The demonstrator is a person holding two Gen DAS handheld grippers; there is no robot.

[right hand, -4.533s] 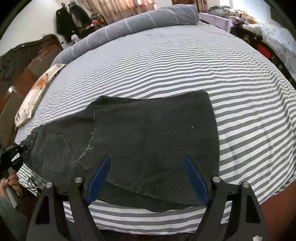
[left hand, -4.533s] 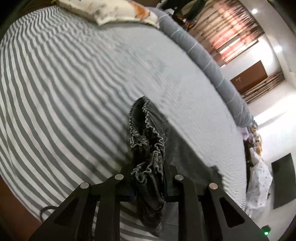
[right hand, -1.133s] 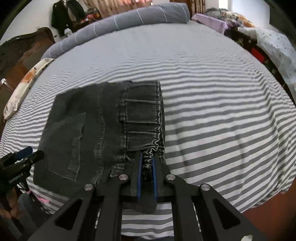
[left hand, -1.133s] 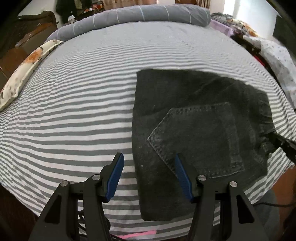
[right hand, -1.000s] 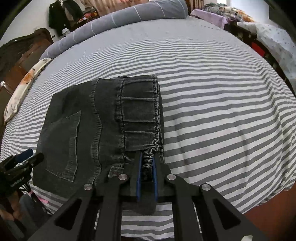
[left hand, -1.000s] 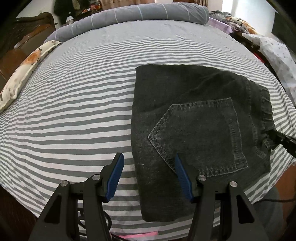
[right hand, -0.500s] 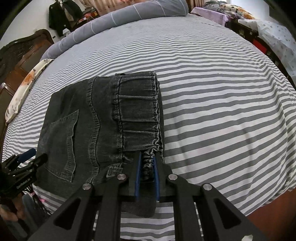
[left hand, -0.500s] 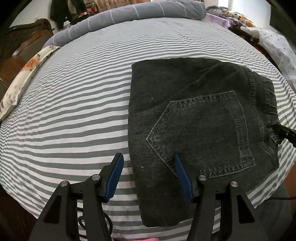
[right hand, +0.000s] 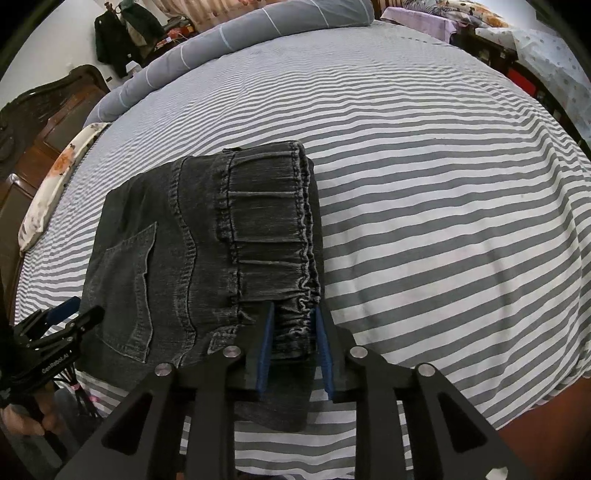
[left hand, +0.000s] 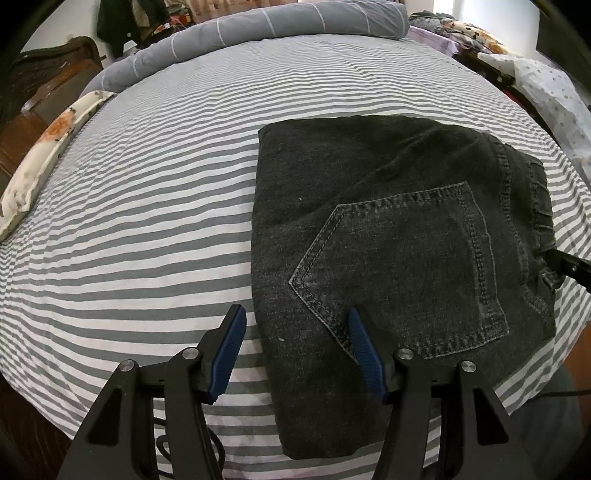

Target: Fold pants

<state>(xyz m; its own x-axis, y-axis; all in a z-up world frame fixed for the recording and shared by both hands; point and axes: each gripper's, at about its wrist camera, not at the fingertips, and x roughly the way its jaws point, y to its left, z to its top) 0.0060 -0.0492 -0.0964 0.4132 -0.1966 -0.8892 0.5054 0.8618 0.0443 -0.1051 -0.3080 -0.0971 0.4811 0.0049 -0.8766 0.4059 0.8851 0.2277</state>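
The dark grey denim pants (left hand: pixel 399 236) lie folded in a compact rectangle on the striped bed, back pocket up, near the bed's front edge. In the right wrist view the pants (right hand: pixel 192 258) show their gathered elastic waistband on the right side. My left gripper (left hand: pixel 295 325) is open and empty, its blue pads astride the fold's near left edge. My right gripper (right hand: pixel 293 317) has its pads slightly parted around the waistband's near corner, which still sits between them. The right gripper's tip also shows in the left wrist view (left hand: pixel 569 267) at the waistband.
The grey-and-white striped bed sheet (left hand: pixel 147 206) spreads left and behind. A rolled grey duvet (left hand: pixel 266 22) lies along the far edge, a floral pillow (left hand: pixel 44 147) at the far left by the wooden headboard (right hand: pixel 33 122). Cluttered bedding (left hand: pixel 554 92) lies at the right.
The pants went from spread out to folded. In the last half second my right gripper's pads have parted a little on the waistband corner. The left gripper stays open.
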